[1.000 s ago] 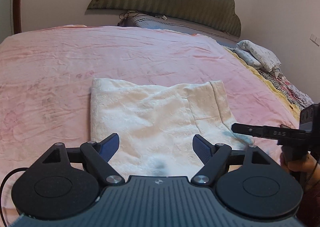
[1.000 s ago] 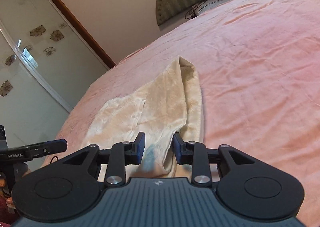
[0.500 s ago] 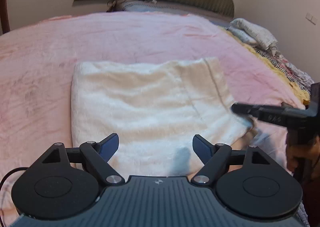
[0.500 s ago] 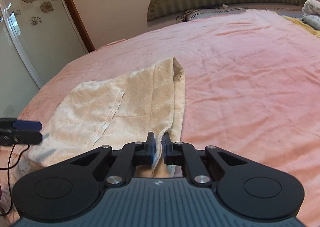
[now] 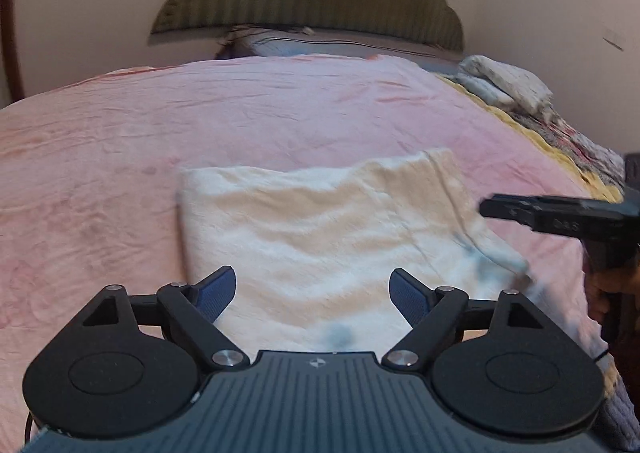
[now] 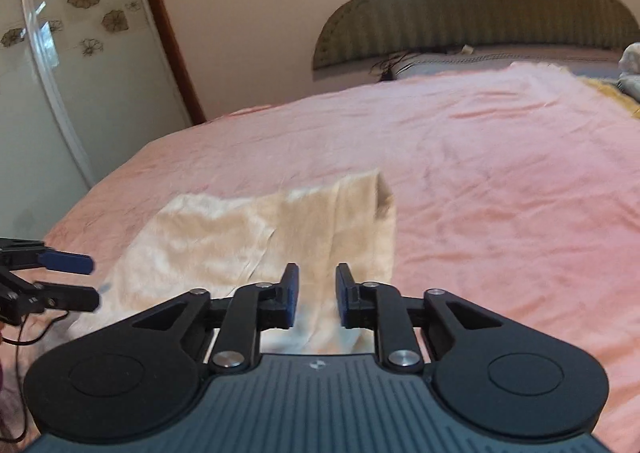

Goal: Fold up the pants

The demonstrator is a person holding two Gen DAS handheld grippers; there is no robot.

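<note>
Cream fleece pants [image 5: 328, 237] lie folded into a rough rectangle on the pink bedspread [image 5: 200, 121]; they also show in the right wrist view [image 6: 248, 237]. My left gripper [image 5: 312, 291] is open wide and empty, hovering over the pants' near edge. My right gripper [image 6: 316, 293] is open with a narrow gap and holds nothing, above the pants' near right corner. The right gripper shows in the left wrist view [image 5: 560, 213], the left gripper in the right wrist view [image 6: 68, 281].
A dark green headboard [image 5: 308, 1] and a grey pillow [image 5: 328, 45] stand at the far end. Folded bedding [image 5: 504, 85] lies at the bed's right side. A glass wardrobe door [image 6: 60, 93] with flower decals is at the left.
My right gripper has opened from shut and let go of the pants' edge, which now lies flat. Both grippers have lifted and drawn back a little.
</note>
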